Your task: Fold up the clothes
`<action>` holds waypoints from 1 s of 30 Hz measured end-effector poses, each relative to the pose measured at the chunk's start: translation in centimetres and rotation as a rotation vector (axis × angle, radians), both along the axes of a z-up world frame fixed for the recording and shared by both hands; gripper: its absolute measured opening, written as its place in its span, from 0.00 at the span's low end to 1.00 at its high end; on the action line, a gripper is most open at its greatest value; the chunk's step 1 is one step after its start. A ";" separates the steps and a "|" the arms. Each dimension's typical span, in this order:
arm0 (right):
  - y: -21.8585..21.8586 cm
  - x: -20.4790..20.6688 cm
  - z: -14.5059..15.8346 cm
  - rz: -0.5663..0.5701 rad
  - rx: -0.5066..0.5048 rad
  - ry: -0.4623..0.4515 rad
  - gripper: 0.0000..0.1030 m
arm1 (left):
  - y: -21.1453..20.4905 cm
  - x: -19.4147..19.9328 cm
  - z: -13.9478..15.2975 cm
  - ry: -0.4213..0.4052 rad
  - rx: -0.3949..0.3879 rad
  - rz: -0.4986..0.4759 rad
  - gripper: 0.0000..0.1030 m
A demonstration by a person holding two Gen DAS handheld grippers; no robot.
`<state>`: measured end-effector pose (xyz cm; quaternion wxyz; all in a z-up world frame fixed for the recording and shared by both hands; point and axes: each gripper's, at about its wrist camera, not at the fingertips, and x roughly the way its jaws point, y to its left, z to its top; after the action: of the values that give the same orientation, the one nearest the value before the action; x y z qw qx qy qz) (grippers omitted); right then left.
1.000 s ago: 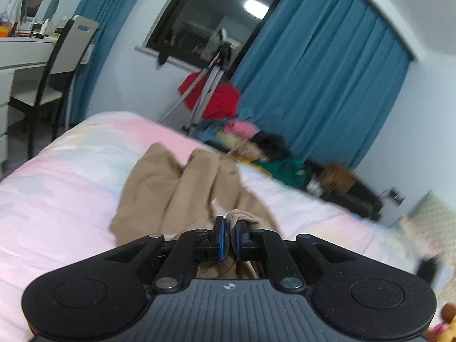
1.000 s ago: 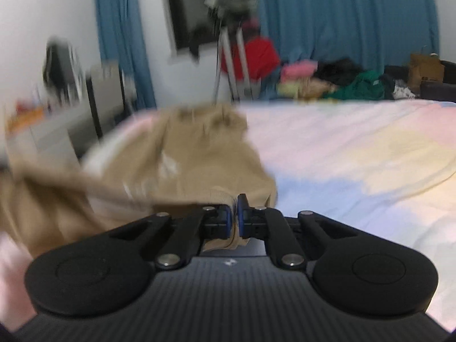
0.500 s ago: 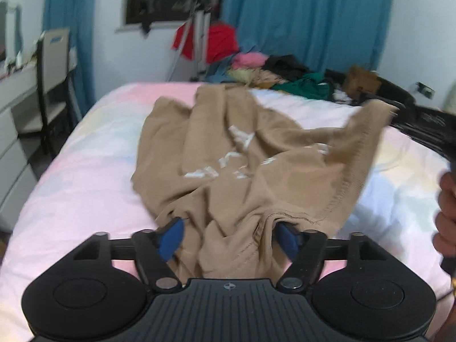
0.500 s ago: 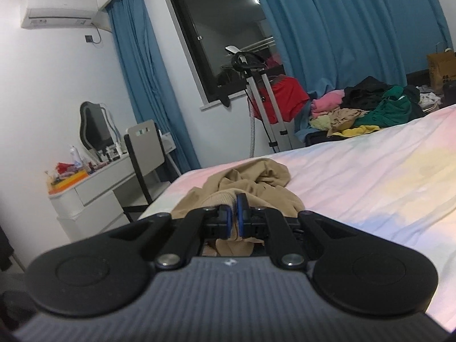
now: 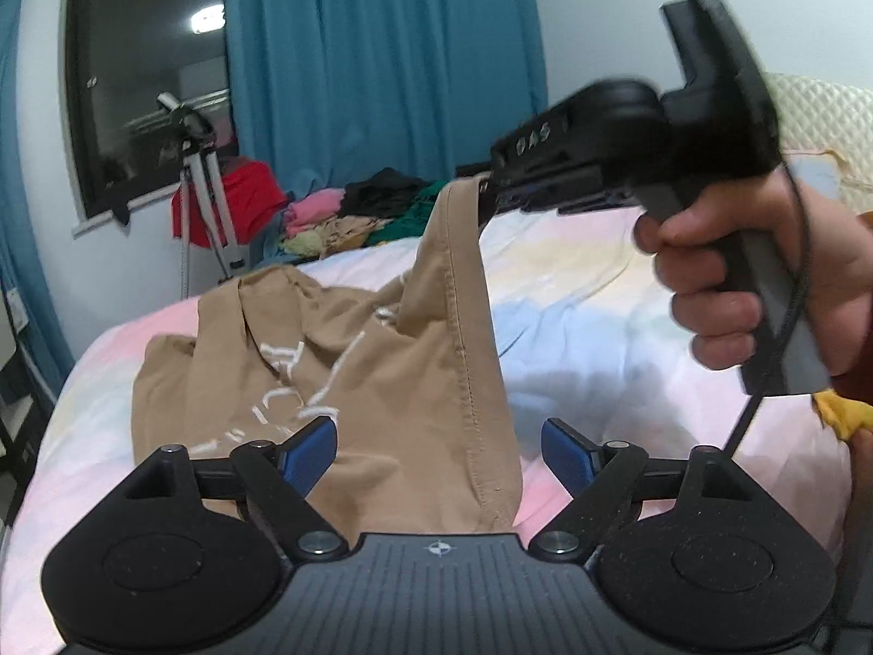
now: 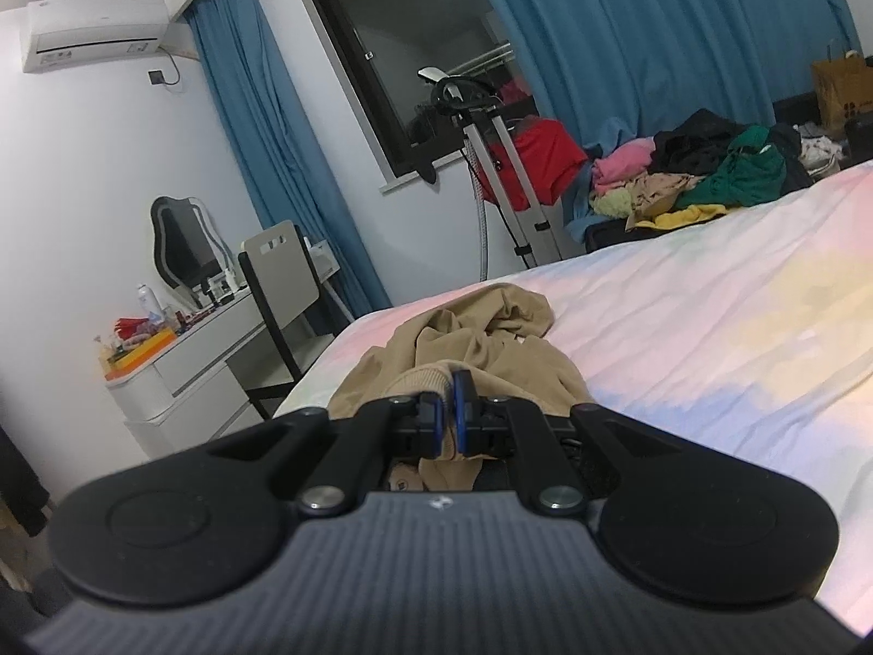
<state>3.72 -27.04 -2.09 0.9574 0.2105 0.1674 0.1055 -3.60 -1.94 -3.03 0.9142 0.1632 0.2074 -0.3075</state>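
Left gripper (image 5: 439, 456): fingers (image 5: 308, 450) spread wide and opening. The tan garment (image 5: 349, 382) hangs between them, its hemmed edge running down the gap; neither pad presses on it.

Right gripper (image 6: 448, 414): fingers (image 6: 462, 409) pressed together, pinching a ribbed edge of the garment (image 6: 480, 349). In the left view, a hand (image 5: 764, 278) holds this gripper raised beyond the left fingers, with the cloth strung taut below its tip.

The rest of the garment lies crumpled on the bed (image 5: 589, 327), ahead of both sets of fingers.
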 end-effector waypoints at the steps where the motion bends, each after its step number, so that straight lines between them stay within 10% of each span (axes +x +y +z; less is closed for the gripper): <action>1: -0.2 -0.1 0.0 -0.001 0.007 0.008 0.07 | -0.5 0.1 -0.4 -0.026 0.010 0.031 0.82; 10: -0.9 -0.7 -0.2 -0.017 0.017 0.059 0.07 | -4.4 0.5 -2.4 -0.096 0.005 0.039 0.87; 15: -0.8 -1.2 0.4 -0.038 -0.006 0.025 0.07 | -7.6 2.0 -4.5 -0.131 0.083 0.228 0.87; 20: -1.6 -1.8 0.1 -0.159 0.004 -0.003 0.07 | -5.6 3.4 -3.7 -0.123 -0.002 0.486 0.88; 25: -2.9 -1.9 -0.8 -0.263 0.066 0.034 0.07 | 0.2 2.0 0.7 -0.151 -0.252 0.593 0.95; 30: -2.0 -2.6 -0.4 -0.320 0.030 -0.033 0.07 | 1.5 0.8 1.0 -0.093 -0.194 0.606 0.95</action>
<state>1.12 -29.03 -2.53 0.9613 0.2468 0.1146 -0.0427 -2.82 -0.43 -2.00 0.9840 0.0201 0.1743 -0.0317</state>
